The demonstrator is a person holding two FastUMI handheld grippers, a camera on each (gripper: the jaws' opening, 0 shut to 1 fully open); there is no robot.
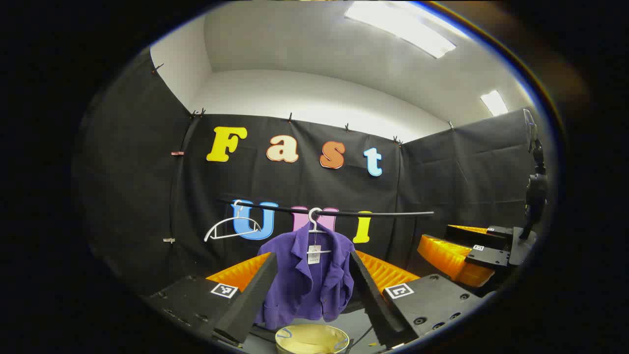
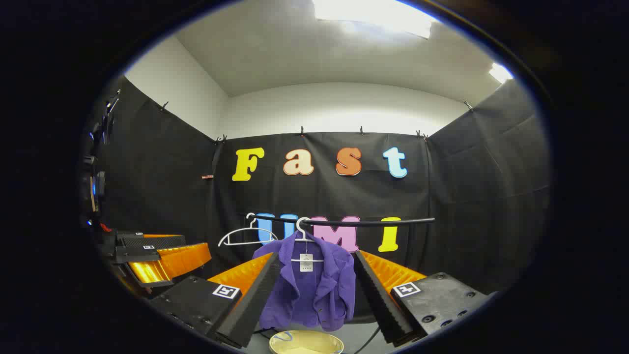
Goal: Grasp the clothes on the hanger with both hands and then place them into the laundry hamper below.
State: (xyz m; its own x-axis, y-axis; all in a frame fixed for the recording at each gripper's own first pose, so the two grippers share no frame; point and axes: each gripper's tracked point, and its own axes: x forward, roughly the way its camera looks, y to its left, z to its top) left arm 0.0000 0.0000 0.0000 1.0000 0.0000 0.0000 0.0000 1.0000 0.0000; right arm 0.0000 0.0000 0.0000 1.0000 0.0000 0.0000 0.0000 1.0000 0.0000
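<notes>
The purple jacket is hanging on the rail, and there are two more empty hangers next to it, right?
Not quite. The purple jacket does hang on the rail, but there is just one empty hanger beside it, not two. The left gripper view shows this, and the right gripper view shows the same.

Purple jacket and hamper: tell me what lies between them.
Nothing. In the left gripper view the purple jacket hangs with its hem just above the hamper's rim; that short stretch is bare.
</notes>
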